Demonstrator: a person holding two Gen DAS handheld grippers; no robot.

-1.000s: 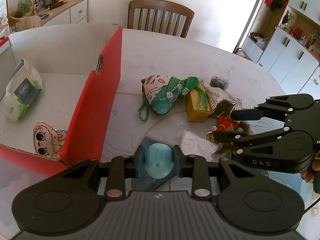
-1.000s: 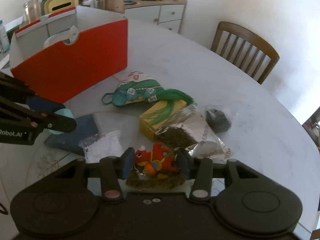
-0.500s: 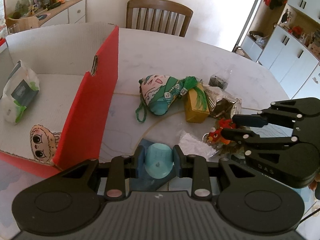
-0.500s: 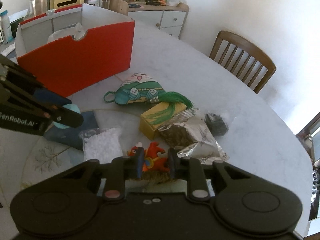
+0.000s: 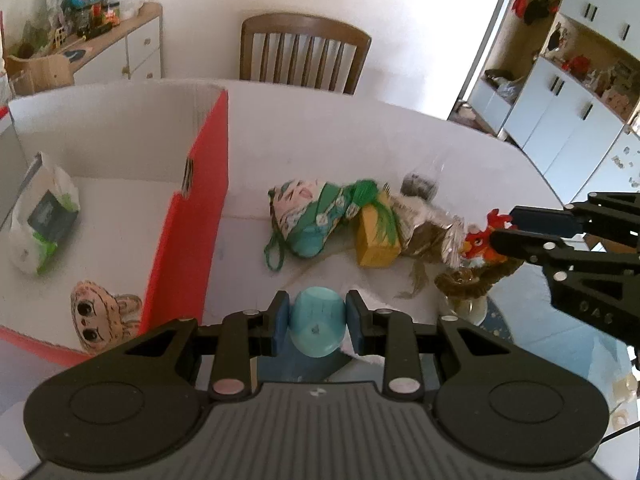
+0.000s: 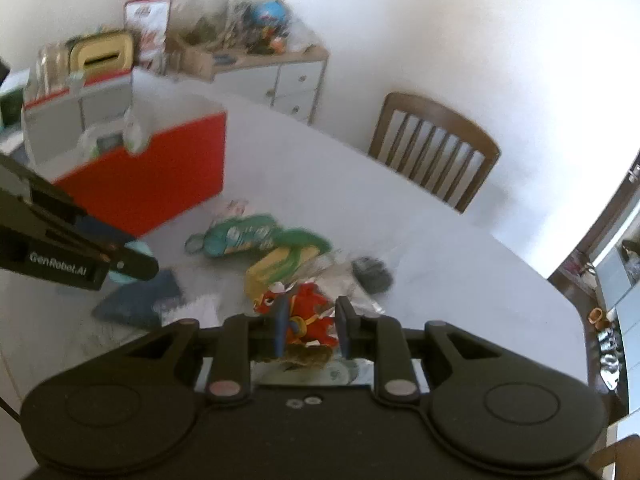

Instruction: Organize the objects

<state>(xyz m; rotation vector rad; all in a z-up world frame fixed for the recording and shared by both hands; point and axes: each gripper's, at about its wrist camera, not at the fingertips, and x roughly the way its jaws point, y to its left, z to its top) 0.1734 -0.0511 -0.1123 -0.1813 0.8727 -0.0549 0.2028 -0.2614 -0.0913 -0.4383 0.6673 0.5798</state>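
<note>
Box sits left of both loaded tongs

My left tongs (image 5: 318,326) grip the blue cup (image 5: 317,326); right tongs (image 6: 310,326) grip the red toy (image 6: 306,314). The red box (image 5: 188,216) fills the frame's left, nearer my left.

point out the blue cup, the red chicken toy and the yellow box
blue cup (image 5: 317,326), left wrist view, its upturned base
red chicken toy (image 6: 306,308), right wrist view, its body
yellow box (image 5: 376,245), left wrist view, its front face

Both views are brightly daylit; you see the white wall (image 5: 420,32) washed out toward the upper right, nearly overexposed. Fisheye distortion bends straight lines at the frame edges (corners go black). The right wrist view is motion-blurred, smearing the sideboard clutter (image 6: 240,36); the left view is sharper.
</note>
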